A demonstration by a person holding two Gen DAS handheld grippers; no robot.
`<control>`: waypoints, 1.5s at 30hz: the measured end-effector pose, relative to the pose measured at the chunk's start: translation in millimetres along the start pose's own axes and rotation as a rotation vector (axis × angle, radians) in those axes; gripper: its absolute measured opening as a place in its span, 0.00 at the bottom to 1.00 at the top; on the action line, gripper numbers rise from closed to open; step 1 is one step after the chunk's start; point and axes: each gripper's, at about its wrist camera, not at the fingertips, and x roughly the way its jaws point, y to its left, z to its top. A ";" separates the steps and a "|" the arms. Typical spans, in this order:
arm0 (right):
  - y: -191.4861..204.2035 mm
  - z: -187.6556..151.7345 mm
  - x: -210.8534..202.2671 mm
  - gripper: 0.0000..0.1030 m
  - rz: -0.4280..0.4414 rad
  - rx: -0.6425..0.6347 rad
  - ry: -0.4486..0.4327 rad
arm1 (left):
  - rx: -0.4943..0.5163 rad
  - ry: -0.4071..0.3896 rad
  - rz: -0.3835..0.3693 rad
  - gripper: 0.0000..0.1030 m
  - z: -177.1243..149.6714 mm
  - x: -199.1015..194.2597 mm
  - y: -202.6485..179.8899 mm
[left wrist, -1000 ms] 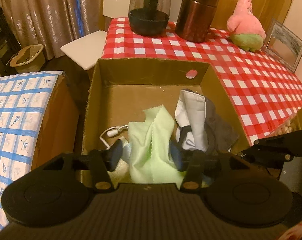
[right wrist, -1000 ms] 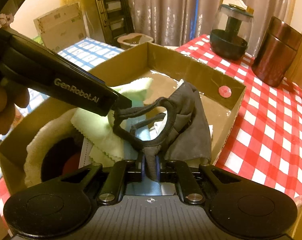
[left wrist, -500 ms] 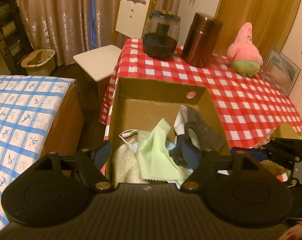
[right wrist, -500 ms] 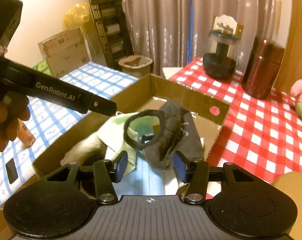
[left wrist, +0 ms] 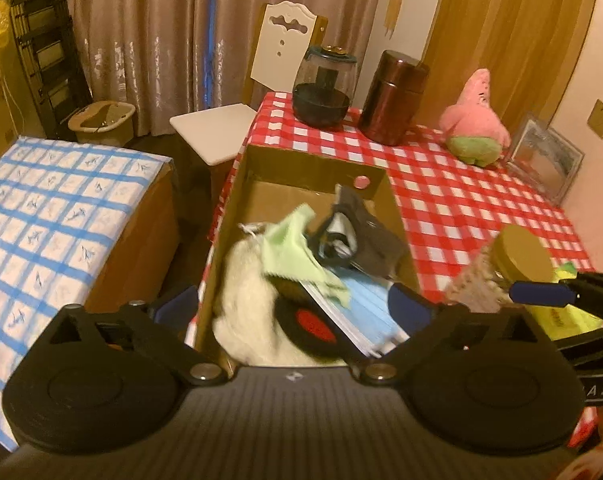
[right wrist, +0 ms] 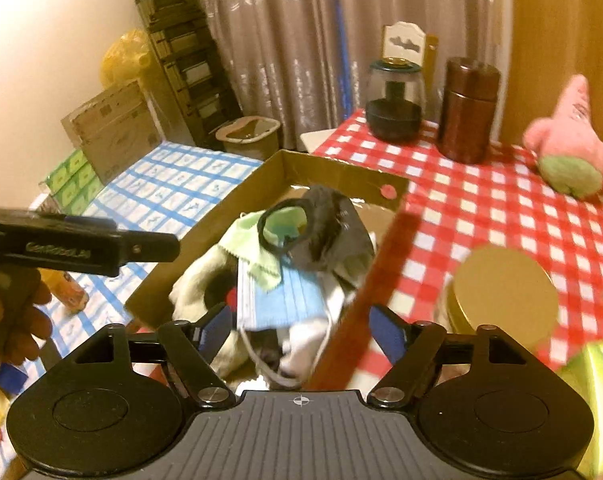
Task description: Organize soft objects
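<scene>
Both jaw sets were opening, nothing between them: left hand-held gripper (left wrist: 293, 304), right hand-held gripper (right wrist: 299, 330). Dark mask (right wrist: 325, 232) lay atop cloths in the box (right wrist: 333, 172) on the bench (right wrist: 481, 216), apparently just dropped there.

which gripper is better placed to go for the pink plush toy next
Probably the right gripper: its jaws are opening and empty, and the pink plush toy sits on its side of the cardboard box, with the left gripper farther away.
</scene>
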 end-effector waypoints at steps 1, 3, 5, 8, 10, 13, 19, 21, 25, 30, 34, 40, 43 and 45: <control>-0.5 -3.8 -7.0 0.76 -0.007 0.011 0.002 | -0.010 -0.003 -0.007 1.00 -4.4 -7.1 -1.9; -0.6 -12.9 -21.4 0.78 -0.020 0.031 0.002 | -0.008 -0.009 -0.005 1.00 -12.9 -20.6 -8.0; -1.4 -22.3 -36.6 0.80 -0.032 0.056 -0.003 | 0.001 -0.018 0.002 1.00 -21.5 -33.7 -16.0; -2.7 -33.7 -55.3 0.80 -0.050 0.091 -0.002 | -0.006 -0.038 0.007 1.00 -35.6 -55.1 -27.1; -2.2 -41.3 -66.9 0.81 -0.067 0.105 -0.002 | -0.008 -0.043 0.018 1.00 -43.3 -66.9 -33.7; -0.8 -53.0 -81.1 0.81 -0.080 0.131 -0.002 | -0.007 -0.043 0.015 1.00 -53.9 -83.4 -43.1; 6.5 -73.9 -104.0 0.81 -0.096 0.149 0.003 | -0.019 -0.033 0.024 0.99 -77.0 -107.4 -57.2; 8.2 -80.9 -112.0 0.81 -0.106 0.156 -0.004 | -0.022 -0.033 0.022 0.98 -83.3 -112.8 -60.5; 9.8 -96.2 -126.0 0.81 -0.112 0.174 -0.012 | -0.020 -0.034 0.017 0.98 -96.1 -122.6 -68.6; 11.1 -111.0 -141.6 0.81 -0.118 0.205 -0.023 | 0.006 -0.027 0.030 0.98 -113.4 -130.9 -81.7; 13.8 -121.0 -152.1 0.81 -0.132 0.214 -0.026 | 0.034 -0.021 0.035 0.98 -124.2 -136.9 -91.2; 16.6 -130.4 -158.8 0.82 -0.136 0.236 -0.021 | 0.052 -0.012 0.058 0.98 -136.3 -143.9 -97.9; 17.9 -130.6 -159.9 0.82 -0.127 0.245 -0.019 | 0.063 -0.010 0.068 0.98 -140.3 -147.1 -98.4; 18.7 -130.1 -159.9 0.82 -0.129 0.246 -0.018 | 0.066 -0.010 0.075 0.98 -142.0 -149.0 -98.4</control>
